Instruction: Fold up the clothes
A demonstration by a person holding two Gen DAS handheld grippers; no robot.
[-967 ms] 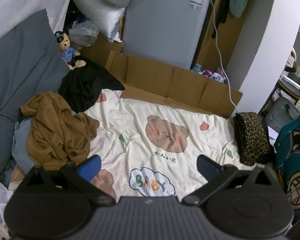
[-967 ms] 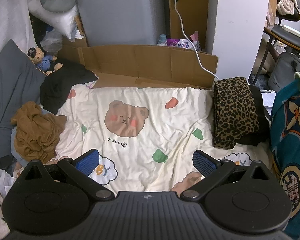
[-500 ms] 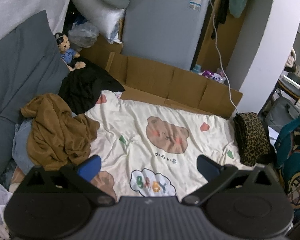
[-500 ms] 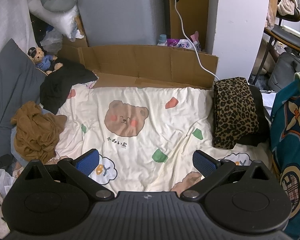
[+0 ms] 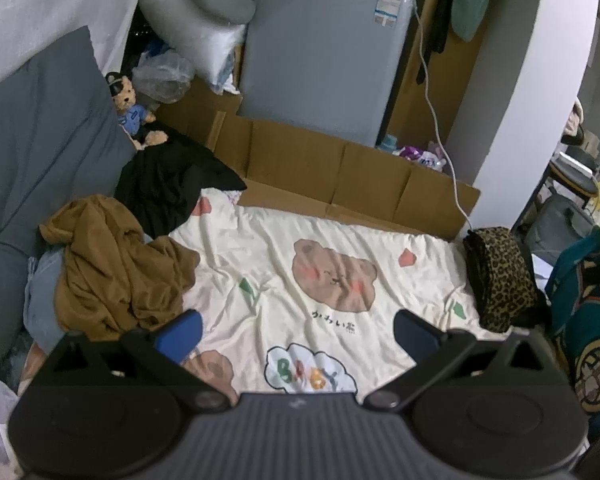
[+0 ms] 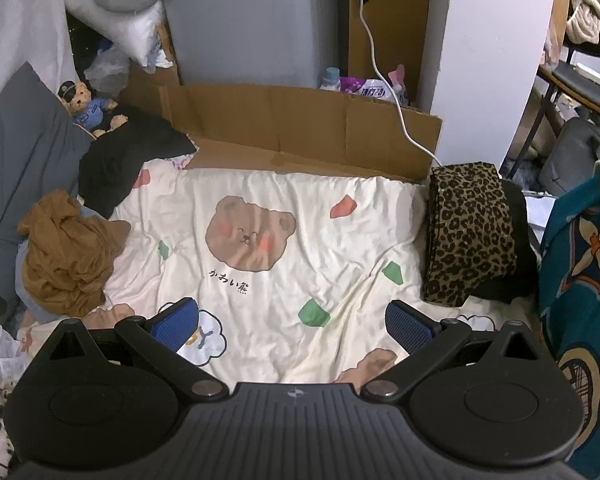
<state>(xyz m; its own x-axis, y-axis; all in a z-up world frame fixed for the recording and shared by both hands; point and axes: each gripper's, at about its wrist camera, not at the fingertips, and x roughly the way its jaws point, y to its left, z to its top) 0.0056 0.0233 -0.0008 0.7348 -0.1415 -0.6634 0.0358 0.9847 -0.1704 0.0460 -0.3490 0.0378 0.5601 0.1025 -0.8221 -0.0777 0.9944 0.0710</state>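
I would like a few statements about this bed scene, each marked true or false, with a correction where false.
1. The brown garment lies crumpled at the left of the bear-print sheet. True.
2. The left gripper is shut on the brown garment. False: its jaws stand open and hold nothing.
3. The leopard-print garment lies folded at the sheet's right edge. True.
4. The right gripper holds the black garment. False: it is open and empty; that garment lies at the far left.

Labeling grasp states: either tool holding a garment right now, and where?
Nothing held. Left tool and right tool are both open, empty, above the cream bear blanket.
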